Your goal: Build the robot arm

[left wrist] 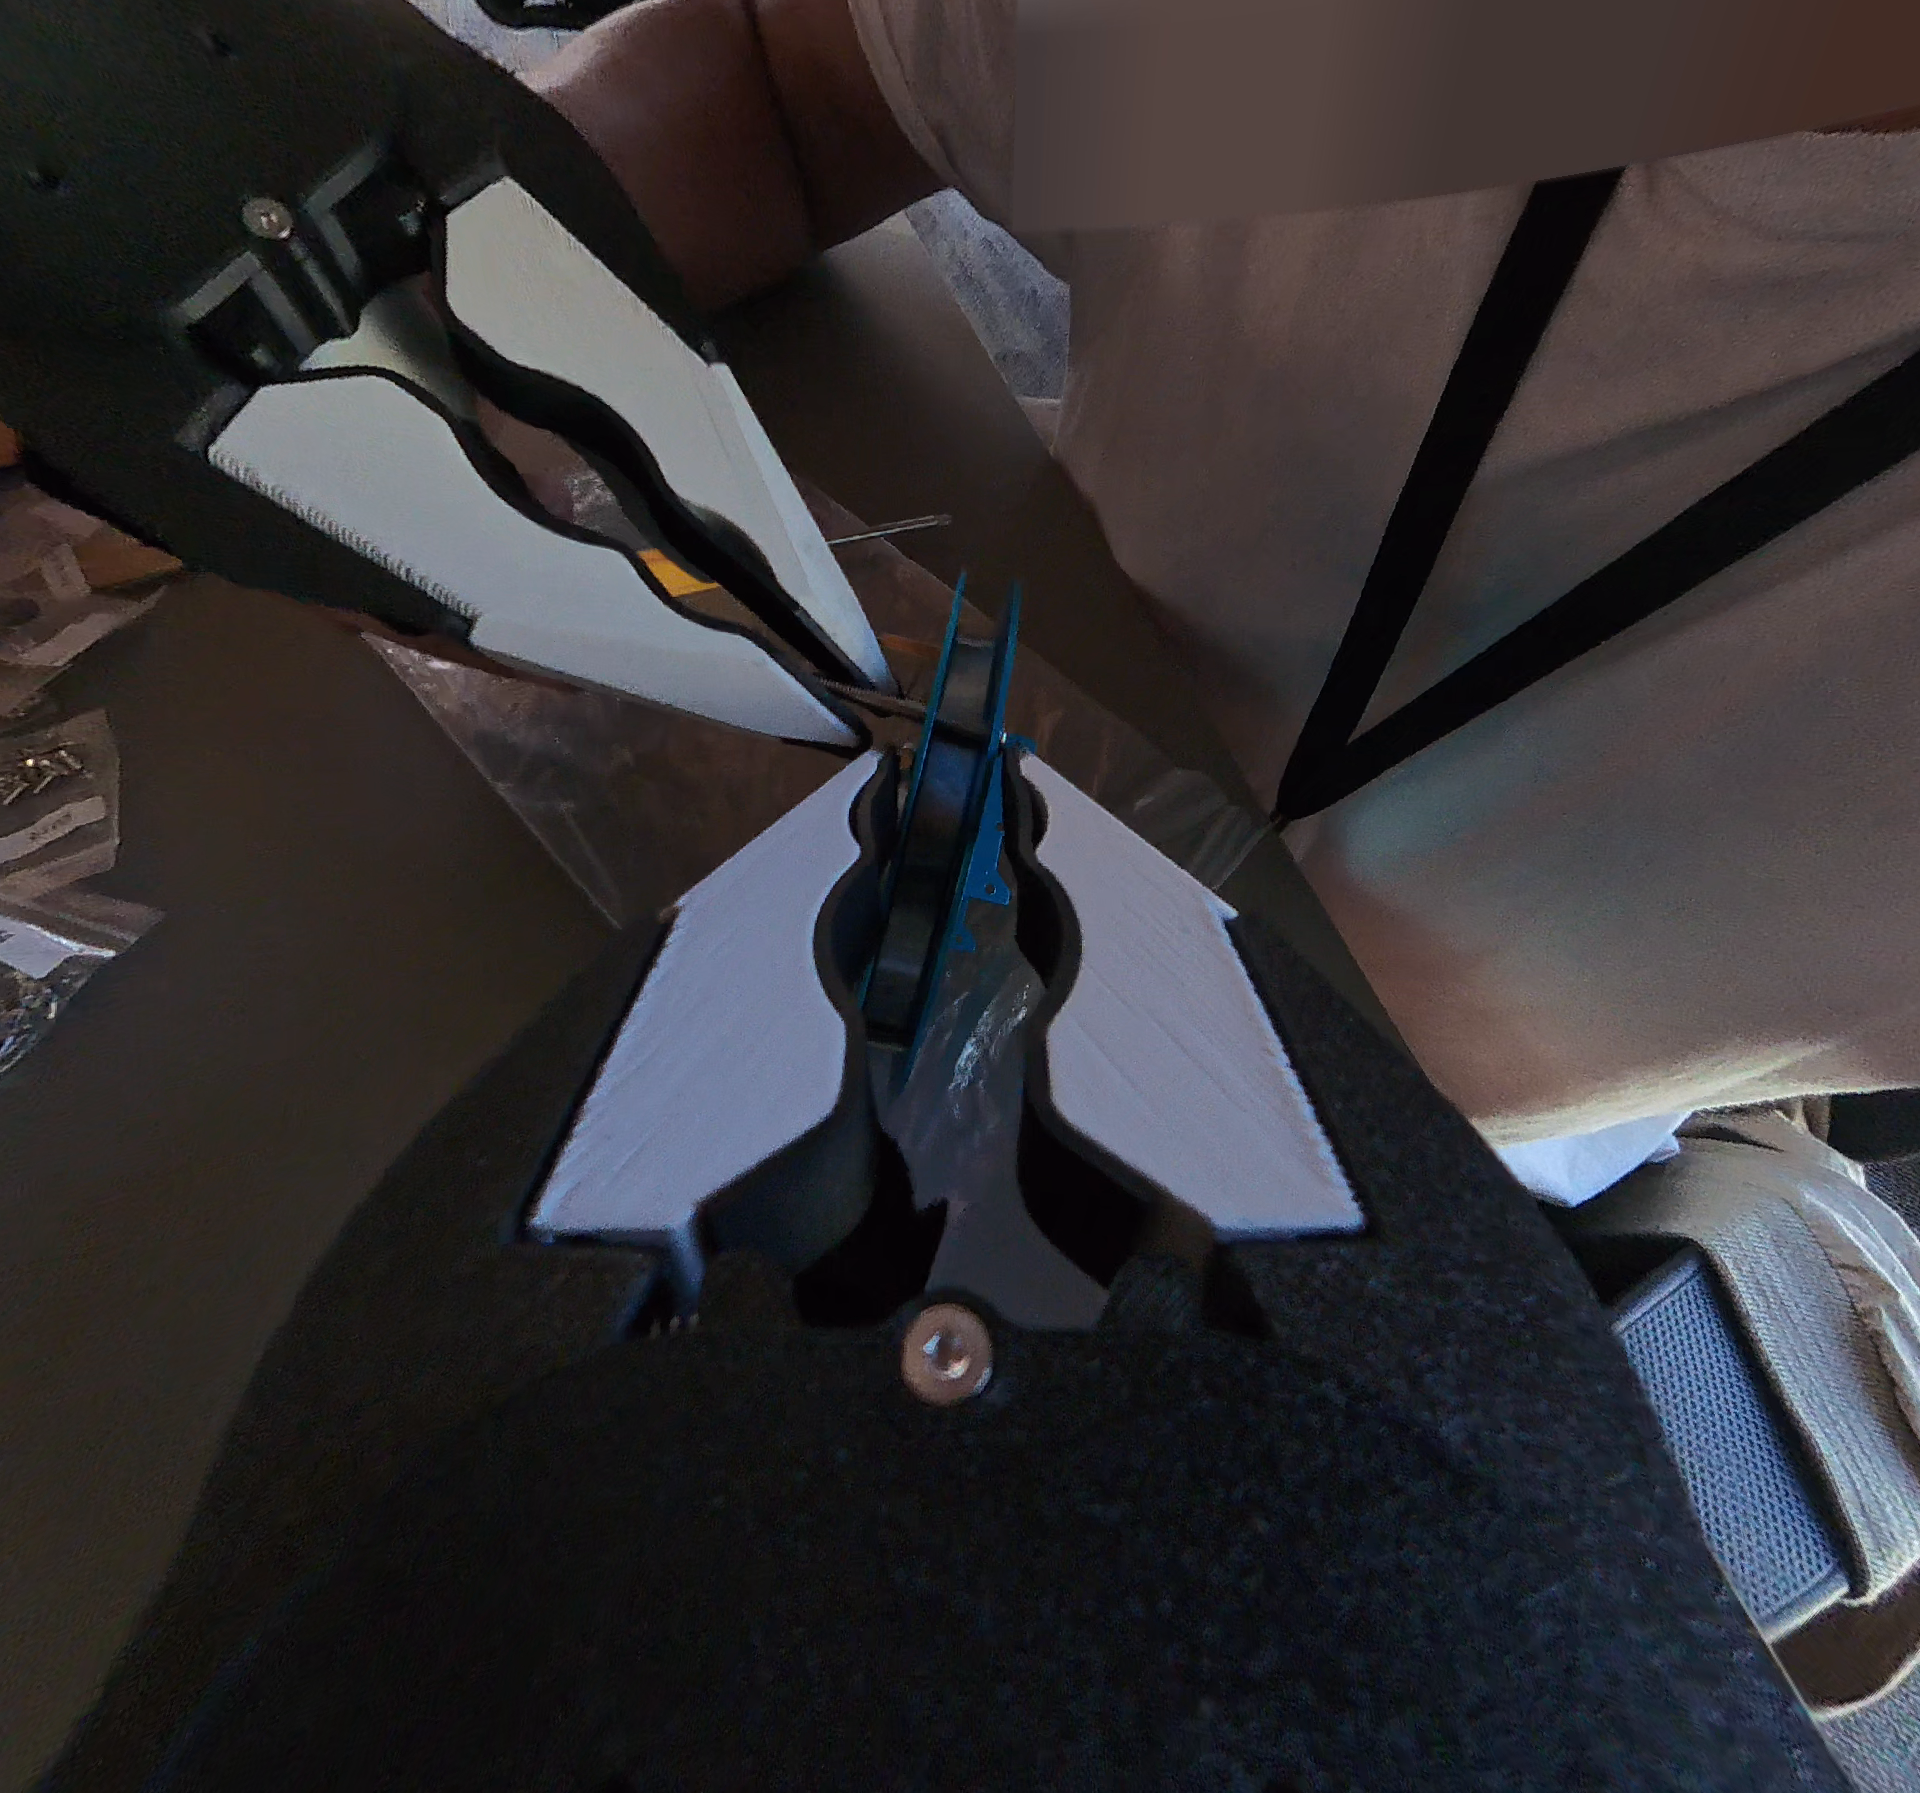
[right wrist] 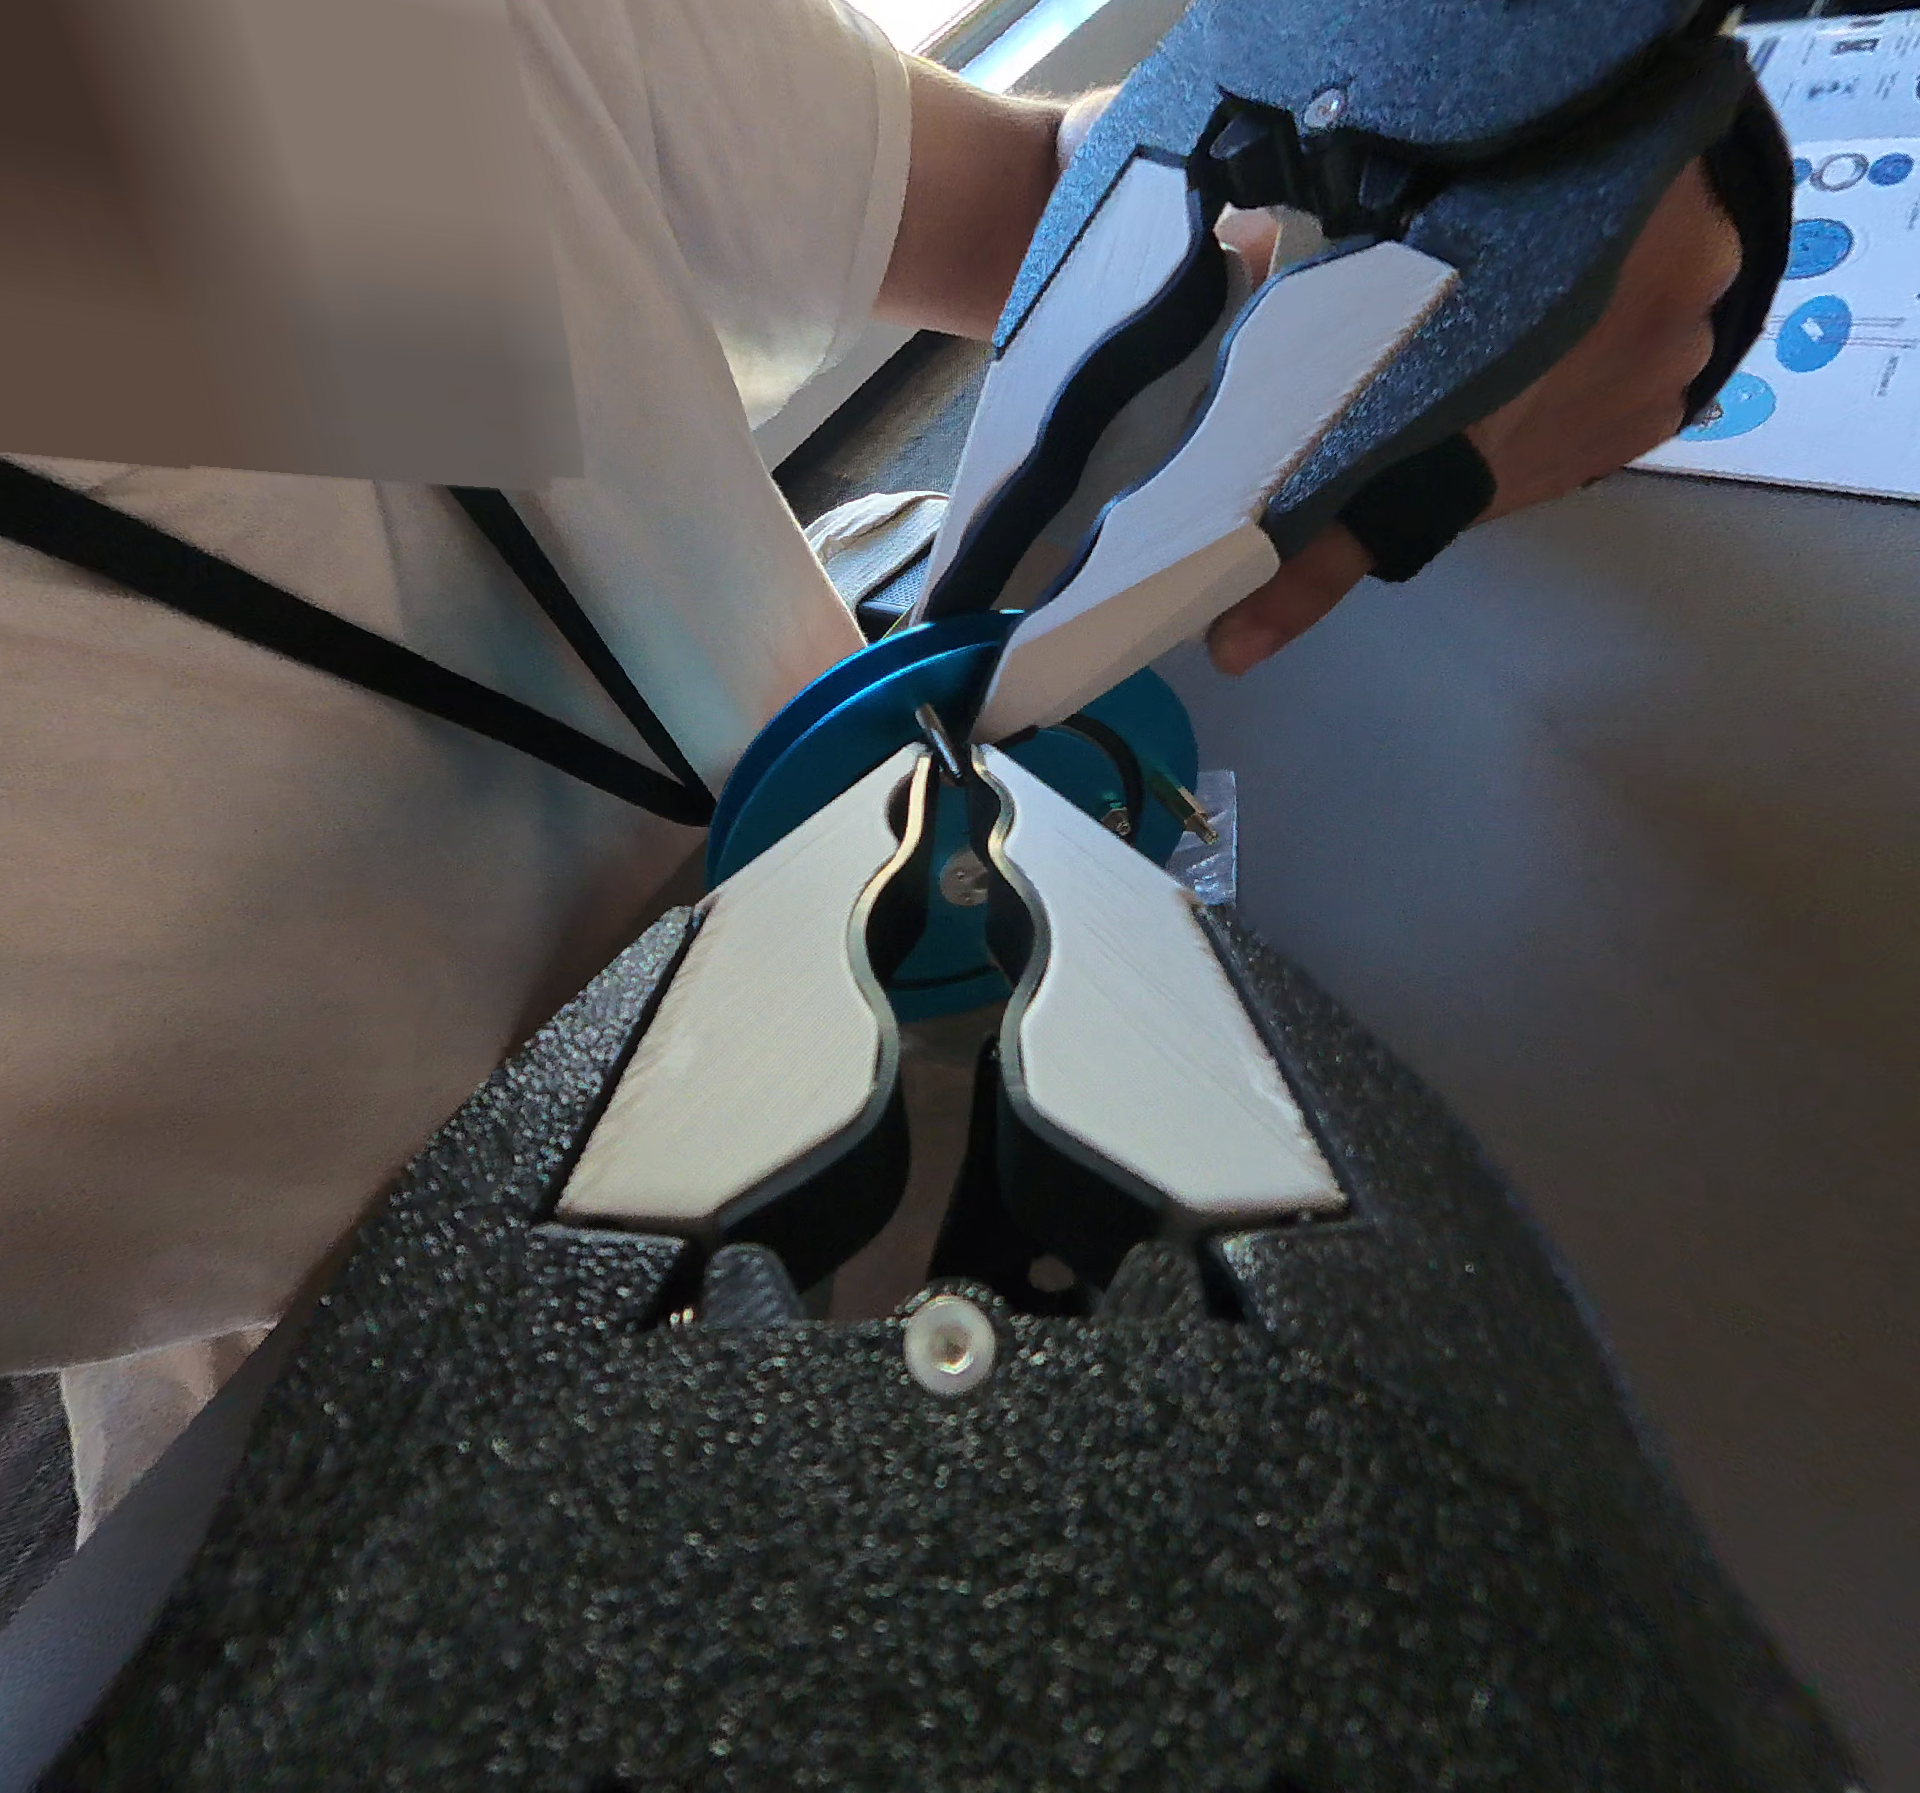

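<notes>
blue anodised metal double-disc spool (right wrist: 831, 704) sits clenched edge-on in the left gripper (left wrist: 940, 756); at its rim the right gripper (right wrist: 951, 767) pinches a thin steel pin (right wrist: 938, 735), which may slip or bend.

Both wrist views look close along their tongs — sharing the blue wheel (right wrist: 935, 694).
</notes>
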